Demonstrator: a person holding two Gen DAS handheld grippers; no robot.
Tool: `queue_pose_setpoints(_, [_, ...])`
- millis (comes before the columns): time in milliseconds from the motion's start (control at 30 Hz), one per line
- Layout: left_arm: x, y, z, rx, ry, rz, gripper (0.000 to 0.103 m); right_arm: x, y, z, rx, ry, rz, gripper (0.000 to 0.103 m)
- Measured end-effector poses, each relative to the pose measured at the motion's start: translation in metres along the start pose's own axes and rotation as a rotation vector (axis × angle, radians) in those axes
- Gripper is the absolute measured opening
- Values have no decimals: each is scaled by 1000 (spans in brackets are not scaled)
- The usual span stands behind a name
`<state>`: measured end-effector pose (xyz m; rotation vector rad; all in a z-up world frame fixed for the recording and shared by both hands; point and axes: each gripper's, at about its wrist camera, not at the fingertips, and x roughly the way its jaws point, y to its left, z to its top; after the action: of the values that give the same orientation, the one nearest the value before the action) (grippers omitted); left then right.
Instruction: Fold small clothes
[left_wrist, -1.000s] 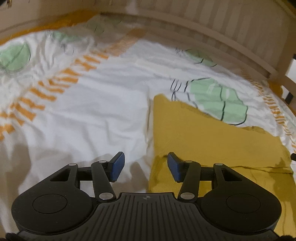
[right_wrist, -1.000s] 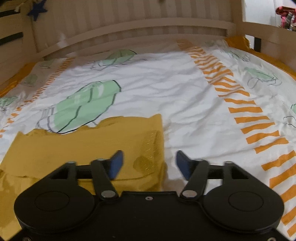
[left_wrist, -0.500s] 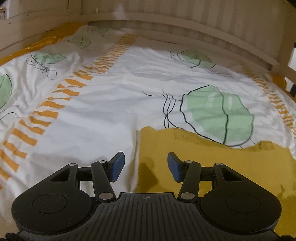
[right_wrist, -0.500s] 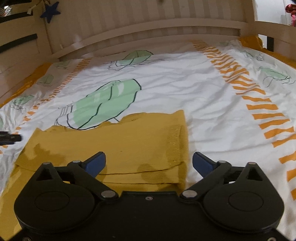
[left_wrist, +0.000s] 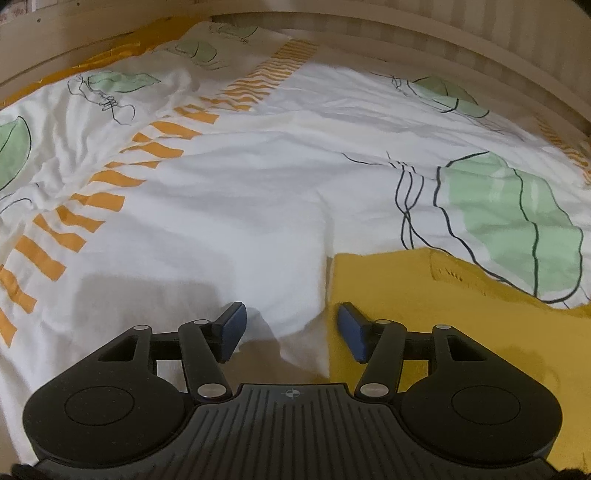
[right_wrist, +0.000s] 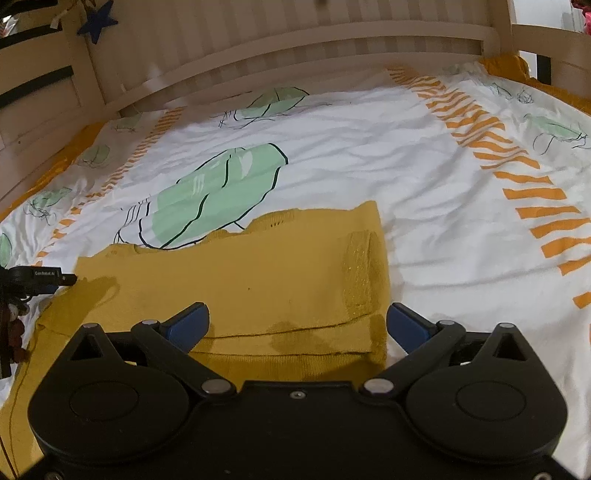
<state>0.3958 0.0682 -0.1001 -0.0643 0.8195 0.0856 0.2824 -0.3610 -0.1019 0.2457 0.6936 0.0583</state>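
We hold the left tool (left_wrist: 291, 329) tilted down over the bed, its jaws opening with nothing between them, just at the left edge of the yellow garment (left_wrist: 461, 314). We hold the right tool (right_wrist: 297, 326) tilted down too, its jaws spread wide above the near right corner of the garment and not pressing on it. The yellow garment (right_wrist: 258, 273) lies flat and folded on the white bed cover (right_wrist: 369, 155) with green and orange print, one layer over another with a fold edge near the right tool, and its far edge covers part of a green shape.
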Motion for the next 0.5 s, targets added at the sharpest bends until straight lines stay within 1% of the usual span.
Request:
queue_pose_setpoints(133, [4, 4, 5, -28, 15, -7, 59, 1, 1, -1, -1, 7, -1, 103])
queue_pose_setpoints(267, [3, 5, 7, -30, 14, -14, 59, 0, 1, -1, 2, 5, -3, 103])
queue_pose_setpoints(400, [-12, 12, -1, -47, 26, -66, 60, -4, 0, 0, 9, -10, -1, 103])
queue_pose_setpoints(500, [-32, 14, -12, -40, 27, -90, 67, -9, 1, 0, 9, -15, 3, 103])
